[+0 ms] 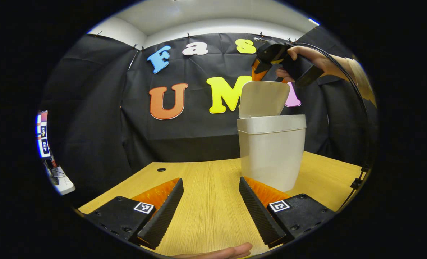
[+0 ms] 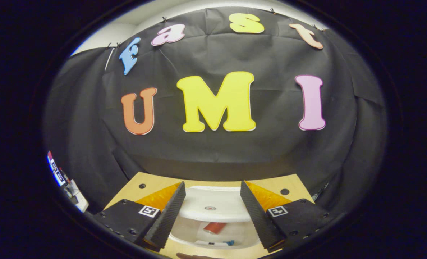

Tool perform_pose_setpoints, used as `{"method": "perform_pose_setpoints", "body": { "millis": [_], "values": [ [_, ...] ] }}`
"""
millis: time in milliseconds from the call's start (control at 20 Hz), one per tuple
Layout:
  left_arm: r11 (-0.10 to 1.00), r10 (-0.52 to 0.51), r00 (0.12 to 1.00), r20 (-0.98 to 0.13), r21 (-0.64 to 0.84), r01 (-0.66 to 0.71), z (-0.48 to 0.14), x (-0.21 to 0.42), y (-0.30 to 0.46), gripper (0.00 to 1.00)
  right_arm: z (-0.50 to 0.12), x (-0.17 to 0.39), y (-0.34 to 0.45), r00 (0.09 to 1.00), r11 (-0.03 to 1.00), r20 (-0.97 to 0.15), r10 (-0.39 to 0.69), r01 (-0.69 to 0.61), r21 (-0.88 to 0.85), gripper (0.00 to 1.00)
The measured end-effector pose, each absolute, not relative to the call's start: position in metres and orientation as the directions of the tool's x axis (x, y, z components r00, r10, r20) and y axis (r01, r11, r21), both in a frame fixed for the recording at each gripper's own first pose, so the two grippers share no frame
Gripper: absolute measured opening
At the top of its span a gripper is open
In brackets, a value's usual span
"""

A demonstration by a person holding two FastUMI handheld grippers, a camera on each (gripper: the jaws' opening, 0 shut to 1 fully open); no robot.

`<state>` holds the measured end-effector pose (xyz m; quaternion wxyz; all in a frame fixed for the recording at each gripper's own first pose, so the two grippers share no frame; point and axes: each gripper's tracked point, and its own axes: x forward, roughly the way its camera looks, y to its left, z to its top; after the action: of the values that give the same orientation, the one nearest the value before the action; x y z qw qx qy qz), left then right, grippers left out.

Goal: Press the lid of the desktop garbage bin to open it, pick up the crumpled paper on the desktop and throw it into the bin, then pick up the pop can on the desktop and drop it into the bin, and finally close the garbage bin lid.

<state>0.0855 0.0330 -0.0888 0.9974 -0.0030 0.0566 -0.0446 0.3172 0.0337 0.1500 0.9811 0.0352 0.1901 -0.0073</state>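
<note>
In the left gripper view a pale desktop bin (image 1: 272, 154) stands on the wooden table (image 1: 206, 201), its lid (image 1: 263, 99) tipped up and open. Low over the table, in front of the bin, my left gripper (image 1: 211, 210) is open and holds nothing. A hand holds my right gripper (image 1: 259, 72) just above the raised lid. From the right gripper view I look down into the bin (image 2: 199, 242): the lid (image 2: 213, 205) stands at the back and a red pop can (image 2: 215, 227) lies inside. My right gripper (image 2: 212, 216) is open above the opening, with nothing between its fingers.
The table has a small round hole (image 1: 161, 169) near its back left, and two holes (image 2: 142, 186) near the far edge in the right gripper view. Equipment (image 1: 60, 181) stands off the table's left side. A cable (image 1: 357, 97) trails from the right hand. A fingertip (image 1: 231, 251) shows at the bottom.
</note>
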Motion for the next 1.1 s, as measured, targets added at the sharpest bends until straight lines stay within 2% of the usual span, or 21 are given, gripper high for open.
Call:
{"method": "perform_pose_setpoints", "body": {
  "millis": [400,800,1000,1050,1100],
  "values": [
    [0.999,-0.044,0.99,-0.134,-0.006,0.043,-0.092,0.088,0.042,0.99,0.113,0.303,0.021,0.89,0.995,-0.457,-0.003,0.047,0.086,0.95],
    [0.999,-0.051,0.988,-0.145,-0.027,0.047,-0.093,0.087,0.04,0.99,0.075,0.292,0.024,0.829,0.997,-0.557,-0.054,0.078,0.019,0.97],
    [0.998,-0.054,0.988,-0.143,-0.029,0.05,-0.092,0.088,0.039,0.99,0.074,0.29,0.025,0.825,0.996,-0.562,-0.053,0.083,0.028,0.98],
    [0.998,-0.061,0.987,-0.148,-0.033,0.056,-0.094,0.088,0.036,0.99,0.073,0.29,0.025,0.825,0.996,-0.563,-0.053,0.085,0.03,0.95],
    [0.997,-0.066,0.986,-0.151,-0.036,0.061,-0.095,0.088,0.034,0.99,0.071,0.291,0.025,0.822,0.996,-0.567,-0.055,0.087,0.028,0.98]
  ]
}}
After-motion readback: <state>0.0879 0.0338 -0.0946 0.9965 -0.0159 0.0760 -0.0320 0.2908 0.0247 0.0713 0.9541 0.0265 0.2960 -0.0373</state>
